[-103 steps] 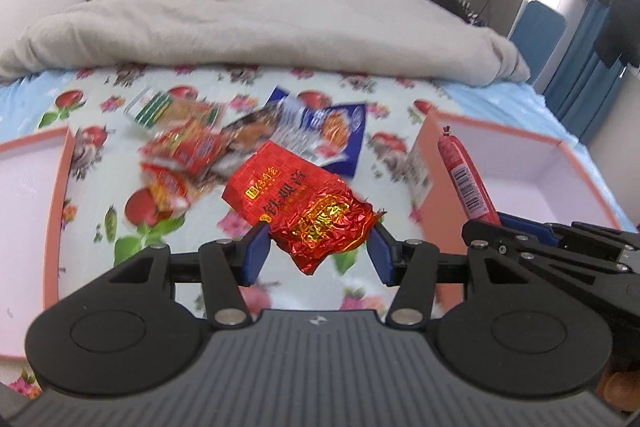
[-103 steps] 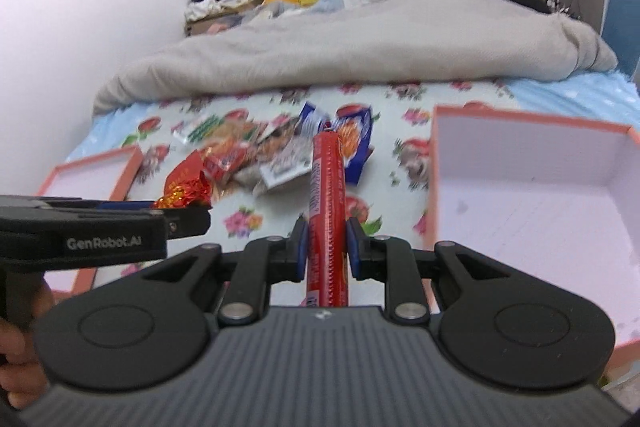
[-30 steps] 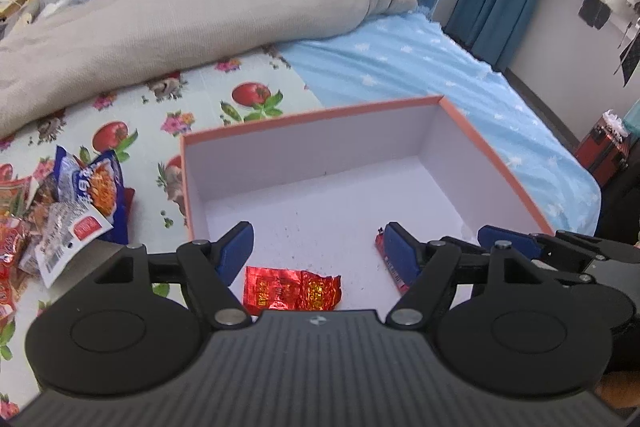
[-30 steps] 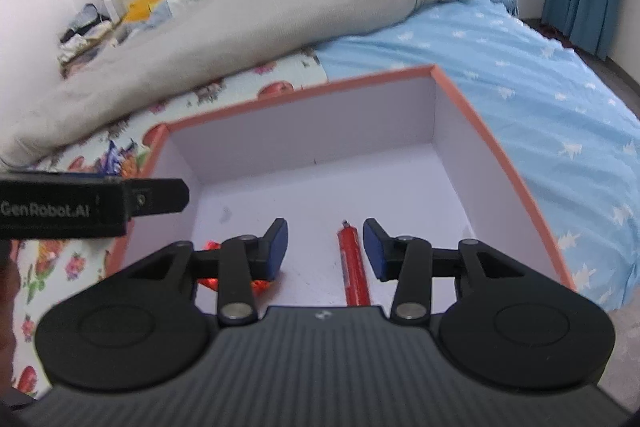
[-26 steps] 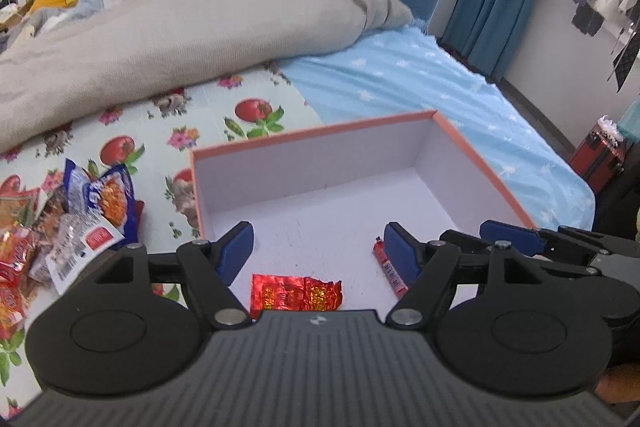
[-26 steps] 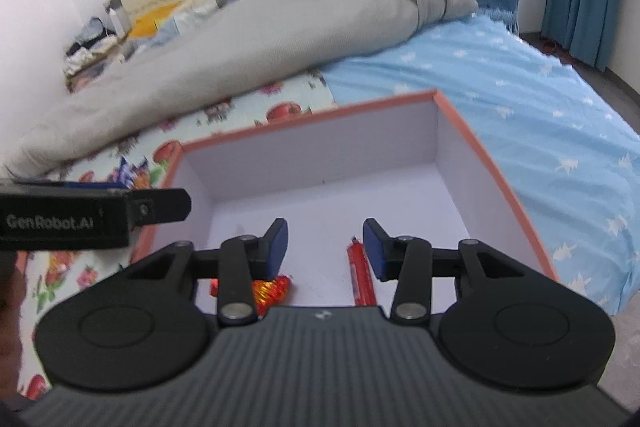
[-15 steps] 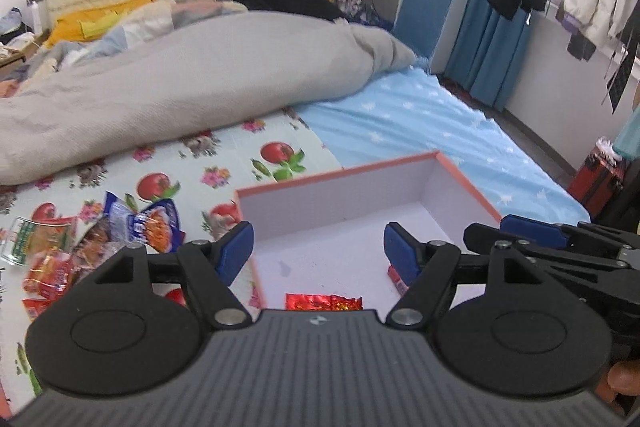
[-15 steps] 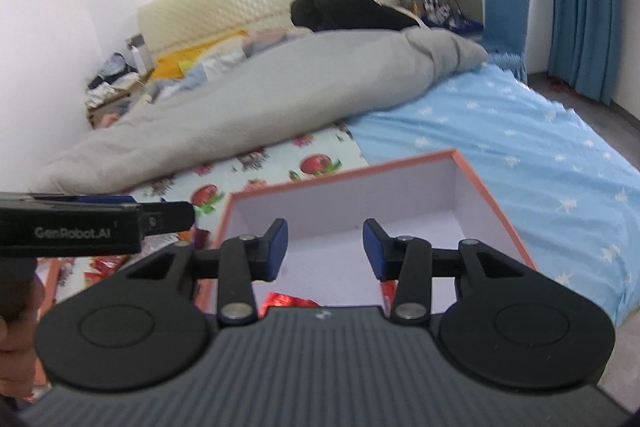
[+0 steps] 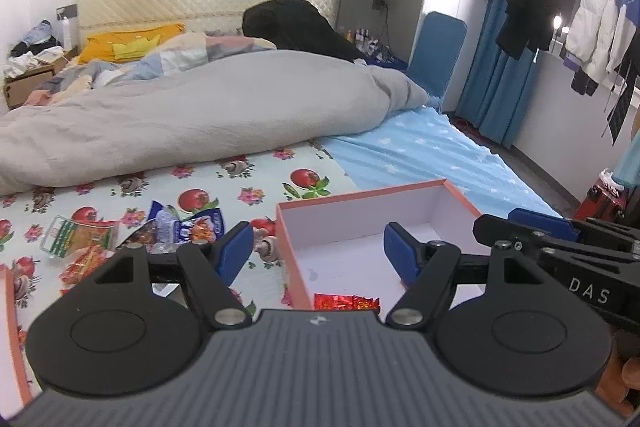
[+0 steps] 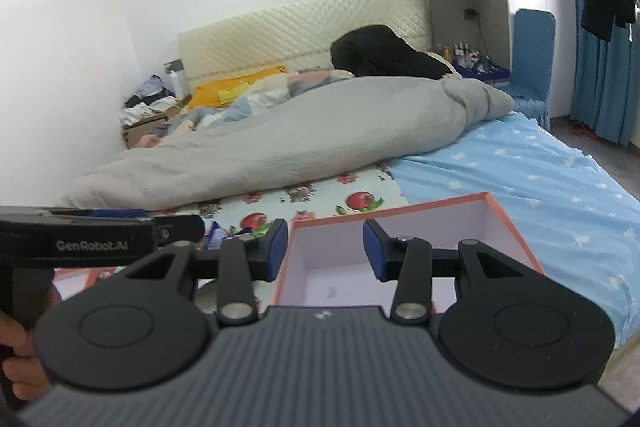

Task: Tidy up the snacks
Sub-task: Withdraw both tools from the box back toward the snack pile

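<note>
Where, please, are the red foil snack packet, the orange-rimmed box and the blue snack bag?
red foil snack packet (image 9: 346, 302): left wrist view, middle of its visible strip.
orange-rimmed box (image 9: 360, 191): left wrist view, far rim.
blue snack bag (image 9: 196, 225): left wrist view, printed front.

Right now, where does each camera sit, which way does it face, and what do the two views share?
Left wrist: behind the open left gripper, facing the headboard over the box holding a red packet; the right gripper's side shows.
Right wrist: behind the open right gripper, facing likewise; the left gripper and a hand show.
Shared: box, grey duvet.
</note>
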Motion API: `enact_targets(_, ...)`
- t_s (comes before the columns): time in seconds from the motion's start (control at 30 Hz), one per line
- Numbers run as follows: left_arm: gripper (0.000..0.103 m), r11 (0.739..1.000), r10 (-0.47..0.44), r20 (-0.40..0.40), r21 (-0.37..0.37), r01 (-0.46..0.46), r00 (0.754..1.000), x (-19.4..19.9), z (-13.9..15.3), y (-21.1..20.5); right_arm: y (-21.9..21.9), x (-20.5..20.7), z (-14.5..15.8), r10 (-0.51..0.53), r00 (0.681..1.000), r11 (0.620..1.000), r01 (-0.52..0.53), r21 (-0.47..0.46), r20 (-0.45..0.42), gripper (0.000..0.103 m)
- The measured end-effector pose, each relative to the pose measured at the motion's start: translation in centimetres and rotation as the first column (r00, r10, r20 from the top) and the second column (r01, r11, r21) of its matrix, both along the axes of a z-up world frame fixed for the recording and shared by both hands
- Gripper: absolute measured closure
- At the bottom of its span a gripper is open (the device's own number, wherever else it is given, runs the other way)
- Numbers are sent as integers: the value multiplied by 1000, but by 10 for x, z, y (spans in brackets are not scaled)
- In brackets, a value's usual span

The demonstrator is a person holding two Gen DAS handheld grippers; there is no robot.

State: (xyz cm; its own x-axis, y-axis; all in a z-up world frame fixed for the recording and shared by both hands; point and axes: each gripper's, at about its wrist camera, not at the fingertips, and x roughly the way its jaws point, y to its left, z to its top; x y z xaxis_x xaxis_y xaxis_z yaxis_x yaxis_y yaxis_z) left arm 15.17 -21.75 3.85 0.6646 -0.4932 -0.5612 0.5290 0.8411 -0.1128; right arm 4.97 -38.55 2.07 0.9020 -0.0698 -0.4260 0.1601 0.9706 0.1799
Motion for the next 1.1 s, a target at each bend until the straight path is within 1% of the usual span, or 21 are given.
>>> enact_targets(0.17,27,1000,21,22,2,-21,1000,-19,4,28,26,-13,2,35,999,999,-35,1,22,59)
enact_targets(0.33,27,999,51,27,-8,-51,998,-36,-1,60,52,-23,-3,65,997,998,-65,1,35,59)
enact_targets(0.57,27,994,107,20,-23,-107,994,-52,-12,103,86,-31,-15,125,992,992,-125,-11,20,59)
enact_targets(0.73,27,987,155,7,-31,-155,988,-62,-23,129,103,-30,-27,158,988,988,-158,2,4,59)
enact_targets(0.83,27,985,173,7,-21,-173,985,-67,-31,140,112,-30,-36,173,985,985,-173,-1,-6,59)
enact_targets(1.1,27,976,217,-32,-21,-218,976,-70,-62,169,138,-31,-60,206,978,978,-206,0,-41,59)
